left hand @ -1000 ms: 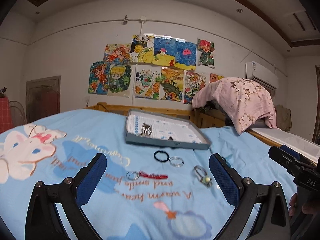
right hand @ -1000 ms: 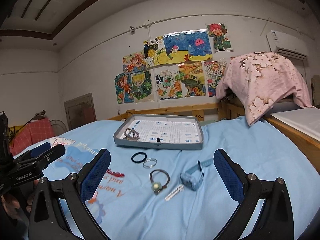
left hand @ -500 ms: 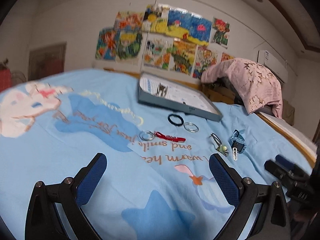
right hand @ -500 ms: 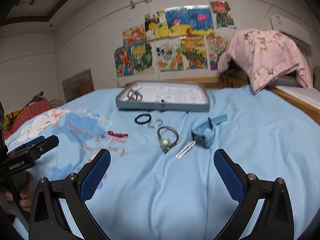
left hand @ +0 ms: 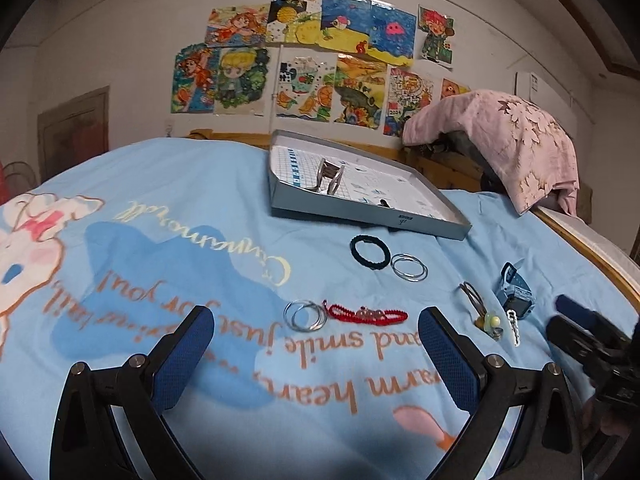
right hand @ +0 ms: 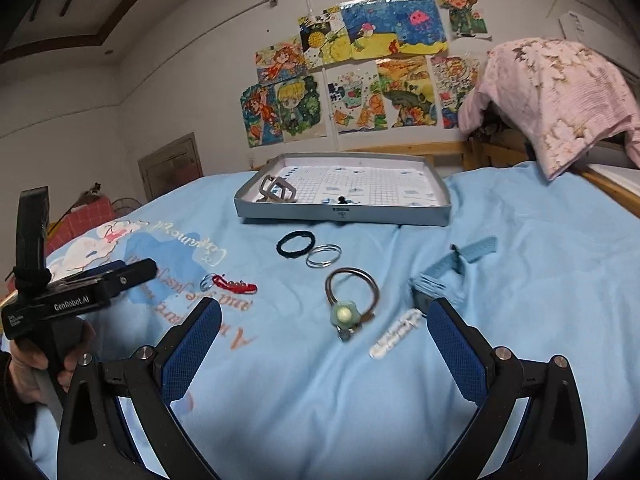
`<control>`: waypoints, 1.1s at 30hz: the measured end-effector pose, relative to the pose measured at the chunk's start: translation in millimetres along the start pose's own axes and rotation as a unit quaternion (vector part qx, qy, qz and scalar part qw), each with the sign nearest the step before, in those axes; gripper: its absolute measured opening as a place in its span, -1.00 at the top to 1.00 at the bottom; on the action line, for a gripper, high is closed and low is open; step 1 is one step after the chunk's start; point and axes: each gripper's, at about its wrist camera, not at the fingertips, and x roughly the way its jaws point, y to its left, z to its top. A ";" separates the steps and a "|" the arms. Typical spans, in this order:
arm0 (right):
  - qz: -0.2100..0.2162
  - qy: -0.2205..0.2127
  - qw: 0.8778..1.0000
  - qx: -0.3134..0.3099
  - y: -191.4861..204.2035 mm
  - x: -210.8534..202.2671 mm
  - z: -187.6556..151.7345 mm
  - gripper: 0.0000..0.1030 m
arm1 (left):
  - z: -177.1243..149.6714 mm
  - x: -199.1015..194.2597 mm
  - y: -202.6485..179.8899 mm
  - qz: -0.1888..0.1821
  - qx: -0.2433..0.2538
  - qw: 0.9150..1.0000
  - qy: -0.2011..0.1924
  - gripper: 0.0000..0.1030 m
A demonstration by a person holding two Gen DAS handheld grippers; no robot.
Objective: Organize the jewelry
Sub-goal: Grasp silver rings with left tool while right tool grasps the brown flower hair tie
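Left gripper (left hand: 316,334) jaws wide apart, nothing between; rings (left hand: 305,315) and red bracelet (left hand: 366,314) at 12 o'clock. Right gripper (right hand: 324,330) jaws closing, empty; hair tie (right hand: 350,298) at 12, clip (right hand: 394,338) at 2, tray (right hand: 340,213) beyond.

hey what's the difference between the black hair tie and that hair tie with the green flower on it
The black hair tie is a plain, thick, dark loop with no ornament; the flower hair tie is a thinner brownish loop carrying a pale green flower charm. The black one lies nearer the grey tray, beside thin silver rings; the flower one lies nearer the grippers. Both lie flat on the blue bedspread, outside the tray.
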 end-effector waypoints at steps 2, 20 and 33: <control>0.007 0.017 1.000 0.003 0.7 17.4 1.9 -0.56 | 3.3 12.3 5.0 -0.009 -0.003 1.000 0.010 -0.83; 0.014 0.108 0.992 0.063 -12.3 89.2 -13.7 -0.32 | -11.9 83.9 10.1 -0.019 0.015 0.993 0.113 0.16; 0.007 0.124 0.988 0.091 -19.0 99.6 -17.0 0.10 | -19.8 78.9 9.9 -0.007 0.013 0.994 0.111 0.47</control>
